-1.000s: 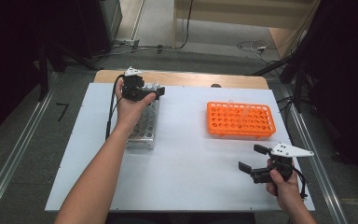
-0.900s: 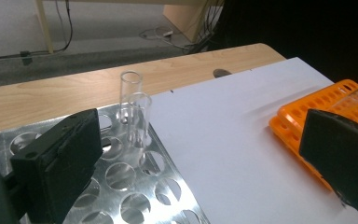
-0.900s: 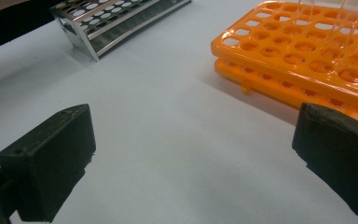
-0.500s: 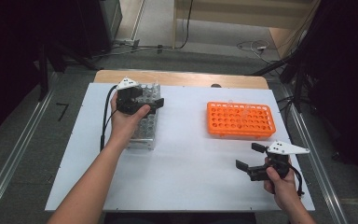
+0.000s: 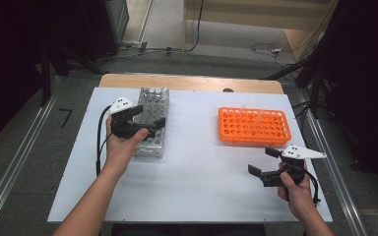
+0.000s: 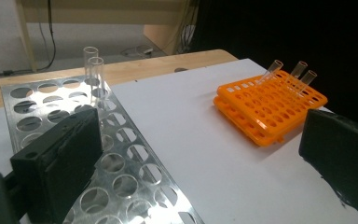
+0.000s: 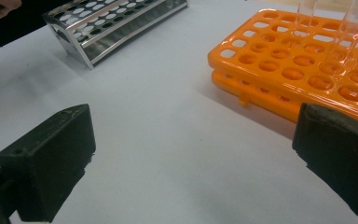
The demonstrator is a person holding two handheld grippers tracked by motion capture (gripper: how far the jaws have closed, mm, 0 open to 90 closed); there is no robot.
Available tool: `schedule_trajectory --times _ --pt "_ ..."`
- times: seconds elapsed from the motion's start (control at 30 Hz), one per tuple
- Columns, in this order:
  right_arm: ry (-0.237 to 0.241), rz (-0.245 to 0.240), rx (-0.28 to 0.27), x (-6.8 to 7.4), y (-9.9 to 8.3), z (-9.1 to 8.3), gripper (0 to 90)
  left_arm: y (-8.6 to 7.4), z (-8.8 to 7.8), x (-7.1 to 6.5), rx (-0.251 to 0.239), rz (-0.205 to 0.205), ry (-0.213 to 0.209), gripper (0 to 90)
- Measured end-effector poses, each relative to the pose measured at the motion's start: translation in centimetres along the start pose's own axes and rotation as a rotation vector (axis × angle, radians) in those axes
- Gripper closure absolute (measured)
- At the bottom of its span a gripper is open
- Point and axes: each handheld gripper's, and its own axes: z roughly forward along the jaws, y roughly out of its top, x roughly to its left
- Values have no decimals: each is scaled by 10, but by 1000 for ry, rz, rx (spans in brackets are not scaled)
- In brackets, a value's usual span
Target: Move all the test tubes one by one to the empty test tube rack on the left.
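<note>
A silver metal tube rack (image 5: 153, 101) lies at the table's left, and in the left gripper view two clear tubes (image 6: 93, 70) stand at the far end of this metal rack (image 6: 121, 163). An orange tube rack (image 5: 253, 127) sits at the right and holds three clear tubes (image 6: 289, 72), which lean. My left gripper (image 5: 147, 117) hovers open over the metal rack's near half, with nothing between its jaws (image 6: 200, 163). My right gripper (image 5: 262, 161) is open and empty just in front of the orange rack (image 7: 298, 70), low over the table (image 7: 191, 163).
White tabletop (image 5: 202, 167) spreads between the two racks and along the front. A wooden strip (image 5: 192, 82) runs along the far edge. Metal rails and dark floor flank the table.
My left gripper has drawn back toward the person along the metal rack, still open. The right gripper has drifted slightly left, still open.
</note>
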Motion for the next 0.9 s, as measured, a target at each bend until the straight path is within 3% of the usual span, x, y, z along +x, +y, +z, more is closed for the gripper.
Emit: schedule_trajectory --times 0.47,0.9 --pt "-22 -4 -1 -8 14 6 0 -24 -42 -25 -39 39 -1 0" --pt "-100 35 -36 -32 29 9 0 -50 -57 -39 -48 26 -25 0"
